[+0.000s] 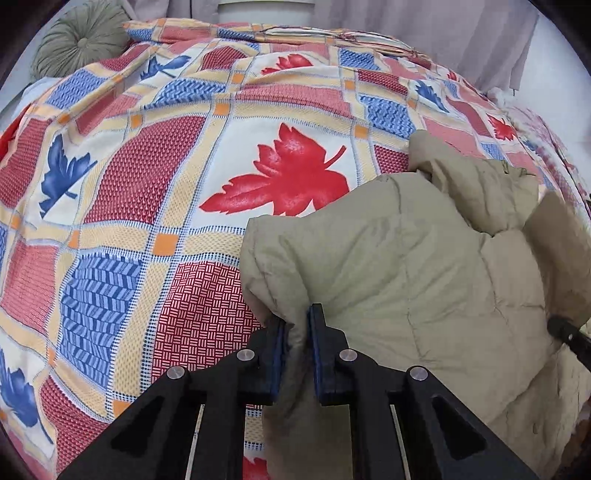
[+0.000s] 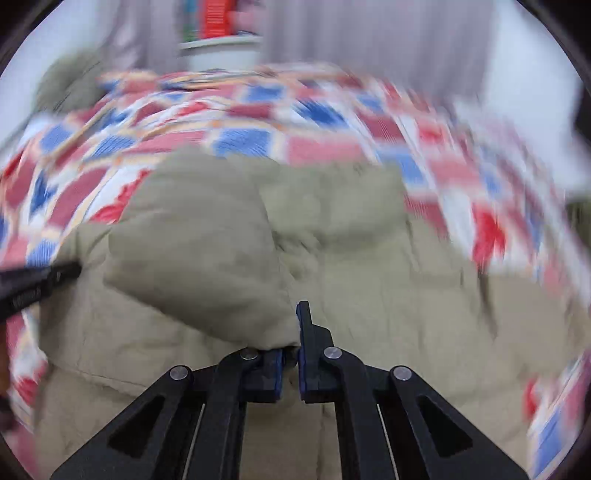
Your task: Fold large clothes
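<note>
A beige quilted jacket (image 1: 406, 266) lies on a bed's patterned cover, filling the lower right of the left wrist view. My left gripper (image 1: 297, 323) is shut on a fold at the jacket's left edge, with cloth pinched between the blue pads. The right wrist view is blurred. There the jacket (image 2: 388, 295) spreads across the middle, and a puffy part (image 2: 199, 240) is lifted over it. My right gripper (image 2: 291, 343) is shut on the edge of that lifted part. Each gripper's black tip shows at the rim of the other's view: the right one (image 1: 569, 336) and the left one (image 2: 40, 280).
The bed cover (image 1: 184, 166) has red and blue leaf prints in a checked pattern. A round green cushion (image 1: 81, 40) lies at the far left corner. Pale curtains (image 1: 480, 33) hang behind the bed. A white shelf (image 2: 221, 48) stands beyond it.
</note>
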### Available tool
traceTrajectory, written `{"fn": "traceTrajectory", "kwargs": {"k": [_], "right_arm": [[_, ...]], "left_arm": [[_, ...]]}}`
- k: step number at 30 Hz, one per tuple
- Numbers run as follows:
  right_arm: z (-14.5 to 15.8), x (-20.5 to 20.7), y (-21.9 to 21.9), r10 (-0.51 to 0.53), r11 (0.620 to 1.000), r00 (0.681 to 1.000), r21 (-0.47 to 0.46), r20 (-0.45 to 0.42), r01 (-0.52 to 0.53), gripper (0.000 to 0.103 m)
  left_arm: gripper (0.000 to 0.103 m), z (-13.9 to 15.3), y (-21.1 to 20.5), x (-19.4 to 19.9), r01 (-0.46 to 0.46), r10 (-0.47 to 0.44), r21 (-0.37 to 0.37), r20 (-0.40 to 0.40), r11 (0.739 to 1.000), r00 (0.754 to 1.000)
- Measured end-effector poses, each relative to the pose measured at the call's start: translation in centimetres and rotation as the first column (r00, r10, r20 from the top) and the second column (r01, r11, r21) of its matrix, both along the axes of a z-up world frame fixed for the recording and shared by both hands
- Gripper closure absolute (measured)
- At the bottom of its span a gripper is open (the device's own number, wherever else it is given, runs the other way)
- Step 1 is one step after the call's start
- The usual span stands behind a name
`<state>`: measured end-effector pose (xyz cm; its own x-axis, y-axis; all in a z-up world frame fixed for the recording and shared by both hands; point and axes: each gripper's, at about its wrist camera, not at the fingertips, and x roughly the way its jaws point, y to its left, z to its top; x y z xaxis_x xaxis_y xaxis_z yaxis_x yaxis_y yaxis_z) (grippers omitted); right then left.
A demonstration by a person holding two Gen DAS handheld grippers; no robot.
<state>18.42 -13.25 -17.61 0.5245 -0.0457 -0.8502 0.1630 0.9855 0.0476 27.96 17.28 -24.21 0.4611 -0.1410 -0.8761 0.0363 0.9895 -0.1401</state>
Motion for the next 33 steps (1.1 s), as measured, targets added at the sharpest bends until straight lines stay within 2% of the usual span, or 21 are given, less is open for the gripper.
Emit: {"fn": "traceTrajectory", "kwargs": {"k": [2, 5, 6, 8, 10, 11, 14, 17, 20, 22, 25, 27, 28, 32, 33], "right_arm": [[-2.3, -0.1, -3.0, -0.077, 0.988, 0.995, 0.127, -0.058, 0.084, 0.096], [-4.7, -0.2, -5.7, -0.109, 0.949, 0.988, 0.285, -0.105, 0.135, 0.096], [-4.7, -0.3, -6.3, -0.123, 0.934, 0.986, 0.324, -0.108, 0.152, 0.095], [-4.2, -0.5, -7.1, -0.136, 0.919, 0.982, 0.354, -0.132, 0.175, 0.086], [-3.3, -1.2, -7.6, -0.132, 0.921, 0.981, 0.349, -0.145, 0.175, 0.075], [-2.7, -1.7, -7.9, -0.135, 0.927, 0.980, 0.330, -0.149, 0.178, 0.073], [-0.9, -4.0, -8.8, -0.171, 0.943, 0.976, 0.264, -0.135, 0.202, 0.072], [1.1, -4.6, -9.7, -0.186, 0.956, 0.981, 0.219, -0.056, 0.193, 0.072], [1.6, -2.8, -9.4, -0.126, 0.969, 0.992, 0.212, -0.027, 0.128, 0.072], [1.0, -1.0, -8.3, -0.068, 0.978, 0.997, 0.197, -0.019, 0.071, 0.072], [-1.8, 0.7, -7.1, -0.024, 0.985, 0.996, 0.169, -0.087, 0.038, 0.072], [-4.3, 0.4, -7.1, -0.033, 0.984, 0.988, 0.166, -0.149, 0.058, 0.076], [-4.7, 0.1, -7.3, -0.033, 0.983, 0.990, 0.173, -0.134, 0.056, 0.076], [-3.8, -1.0, -7.5, -0.020, 0.985, 0.992, 0.170, -0.128, 0.042, 0.076], [-3.5, -1.3, -7.6, -0.018, 0.984, 0.991, 0.174, -0.130, 0.041, 0.072]], "left_arm": [[0.088, -0.7, -0.3, 0.1, -0.016, 0.016, 0.022, -0.014, 1.000, 1.000], [0.088, -0.7, -0.8, -0.2, -0.026, 0.028, 0.049, -0.023, 0.998, 0.999], [0.088, -0.3, -0.7, -0.2, -0.030, 0.031, 0.052, -0.025, 0.998, 0.999], [0.088, 0.7, -0.4, -0.4, -0.038, 0.040, 0.058, -0.026, 0.998, 0.999], [0.088, 2.3, 0.4, -0.8, -0.050, 0.051, 0.059, -0.016, 0.997, 0.999], [0.088, 3.1, 0.9, -1.1, -0.055, 0.055, 0.056, -0.004, 0.997, 0.998], [0.088, 5.3, 2.0, -2.0, -0.067, 0.065, 0.043, 0.028, 0.997, 0.997], [0.088, 6.0, 1.6, -2.9, -0.043, 0.043, -0.003, 0.026, 0.999, 0.999], [0.088, 4.5, -0.5, -3.9, 0.000, 0.000, 0.037, -0.002, 0.999, 1.000], [0.088, 2.2, -1.8, -4.4, 0.004, -0.001, 0.075, -0.041, 0.997, 0.999], [0.088, -1.0, -2.3, -4.7, -0.013, 0.020, 0.106, -0.068, 0.994, 0.997], [0.088, -1.5, -2.1, -4.6, -0.026, 0.033, 0.090, -0.069, 0.996, 0.997], [0.088, -1.5, -2.2, -4.4, -0.027, 0.034, 0.091, -0.075, 0.995, 0.997], [0.088, -0.7, -2.5, -4.2, -0.017, 0.028, 0.125, -0.091, 0.992, 0.995], [0.088, -0.4, -2.6, -4.3, -0.020, 0.032, 0.132, -0.094, 0.991, 0.995]]}}
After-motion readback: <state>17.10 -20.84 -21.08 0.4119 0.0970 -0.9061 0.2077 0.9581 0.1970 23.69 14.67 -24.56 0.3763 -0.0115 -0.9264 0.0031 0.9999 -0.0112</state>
